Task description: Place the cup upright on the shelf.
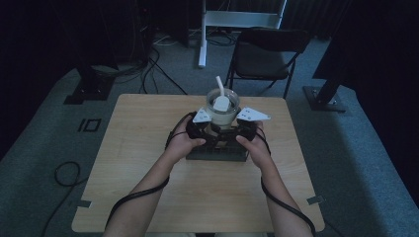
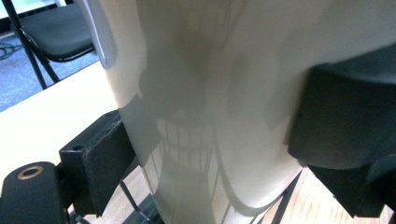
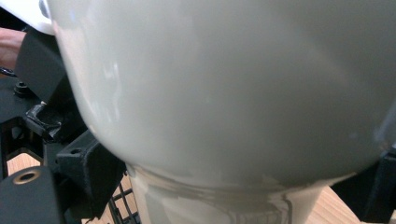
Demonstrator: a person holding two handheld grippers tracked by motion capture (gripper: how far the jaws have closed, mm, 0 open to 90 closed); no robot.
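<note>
While both tools, left tool (image 1: 211, 124) and right tool (image 1: 236, 125), clamp the white ceramic cup (image 1: 222, 112) over the black wire rack (image 1: 217, 150), I'd lift straight up next, evenly.

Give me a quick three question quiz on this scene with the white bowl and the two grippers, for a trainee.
1. True or false: the white spoon lies flat on the table.
2. What does the white bowl stand on? A) a black rack B) a chair C) the floor
3. Fill in: the left gripper and right gripper have their fingers on the two ____ of the bowl.

Key: 1 false, it stands in the bowl; 2 A, the black rack; 3 sides.
</note>
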